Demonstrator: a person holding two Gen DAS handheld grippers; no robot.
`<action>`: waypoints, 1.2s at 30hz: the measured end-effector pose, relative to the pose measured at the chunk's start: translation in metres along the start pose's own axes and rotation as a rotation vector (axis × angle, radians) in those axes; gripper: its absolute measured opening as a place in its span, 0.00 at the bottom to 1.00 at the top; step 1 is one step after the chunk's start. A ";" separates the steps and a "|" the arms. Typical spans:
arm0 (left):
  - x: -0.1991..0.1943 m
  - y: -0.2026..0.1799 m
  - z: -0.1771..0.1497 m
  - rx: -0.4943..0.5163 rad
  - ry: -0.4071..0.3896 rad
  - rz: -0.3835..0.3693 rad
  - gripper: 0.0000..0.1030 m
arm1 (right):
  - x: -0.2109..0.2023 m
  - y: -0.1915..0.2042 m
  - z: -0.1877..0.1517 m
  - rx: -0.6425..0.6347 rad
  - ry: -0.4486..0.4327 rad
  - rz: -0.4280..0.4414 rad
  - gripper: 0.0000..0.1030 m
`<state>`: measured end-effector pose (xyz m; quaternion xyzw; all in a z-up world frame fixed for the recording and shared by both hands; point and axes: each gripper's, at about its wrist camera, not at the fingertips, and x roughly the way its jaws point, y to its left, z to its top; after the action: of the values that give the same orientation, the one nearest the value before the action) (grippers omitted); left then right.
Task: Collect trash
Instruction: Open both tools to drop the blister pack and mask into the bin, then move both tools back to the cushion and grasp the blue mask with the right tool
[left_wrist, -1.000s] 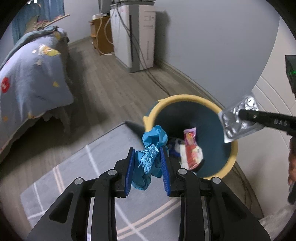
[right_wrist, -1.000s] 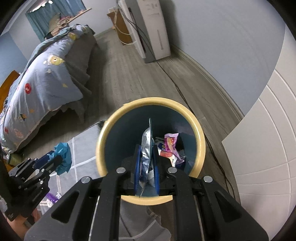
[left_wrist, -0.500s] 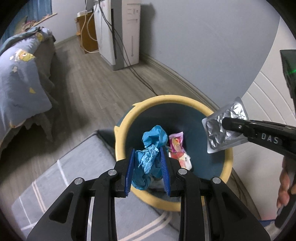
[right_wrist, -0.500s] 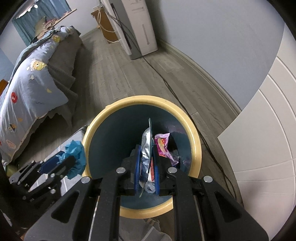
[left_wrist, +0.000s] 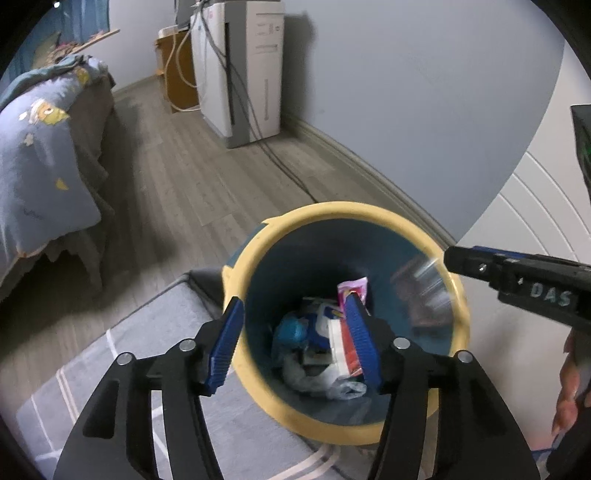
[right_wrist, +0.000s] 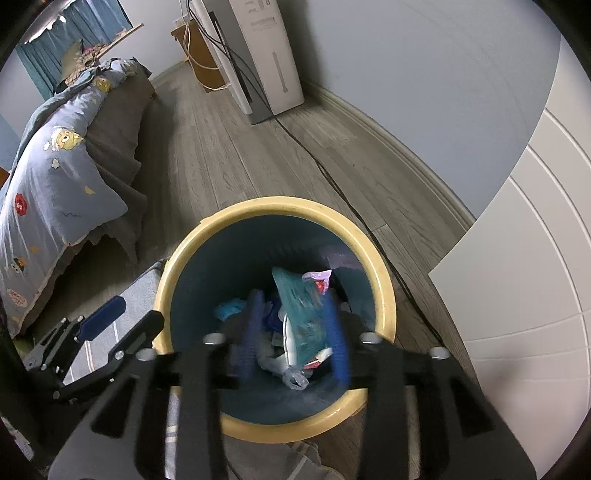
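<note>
— See the left hand-held gripper (left_wrist: 295, 341)? Its jaws have just been opening and stand wide with nothing between the blue pads; the crumpled blue glove (left_wrist: 292, 329) lies just below and ahead of it, down in the round yellow-rimmed, teal-walled plastic bin (left_wrist: 373, 210).

— And the right hand-held gripper (right_wrist: 295, 334)?

— Its jaws have just been opening too, about half apart. The flat silvery foil packet (right_wrist: 295, 295) is blurred between the pads but not pinched, so I'd say it is dropping into the bin.

— Why hold both there?

— So whatever is let go lands inside. Both tilt steeply downward over the mouth, the left at the rim nearest it, the right coming in from the left gripper's right side, a bare hand (left_wrist: 569, 387) behind it.

— What's already in there?

— A pink-and-red snack wrapper (left_wrist: 351, 332) beside the glove, with pale crumpled plastic under it. Beyond the bin are grey plank floor (left_wrist: 192, 177), a bed under a blue cartoon duvet (left_wrist: 33, 166) off to the left, and a white appliance (left_wrist: 255, 70).
</note>
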<state>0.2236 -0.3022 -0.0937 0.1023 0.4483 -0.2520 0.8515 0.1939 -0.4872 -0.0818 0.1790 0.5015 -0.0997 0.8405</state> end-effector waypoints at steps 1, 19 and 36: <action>-0.001 0.003 -0.001 -0.007 -0.001 0.004 0.64 | -0.001 0.001 0.000 -0.002 -0.002 0.001 0.43; -0.061 0.037 -0.038 -0.039 -0.033 0.079 0.85 | -0.048 0.034 -0.008 -0.067 -0.098 -0.028 0.94; -0.162 0.105 -0.112 -0.142 -0.071 0.188 0.88 | -0.103 0.118 -0.070 -0.282 -0.194 -0.024 0.95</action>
<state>0.1224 -0.1136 -0.0318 0.0744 0.4231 -0.1422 0.8918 0.1289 -0.3519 0.0022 0.0430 0.4293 -0.0551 0.9004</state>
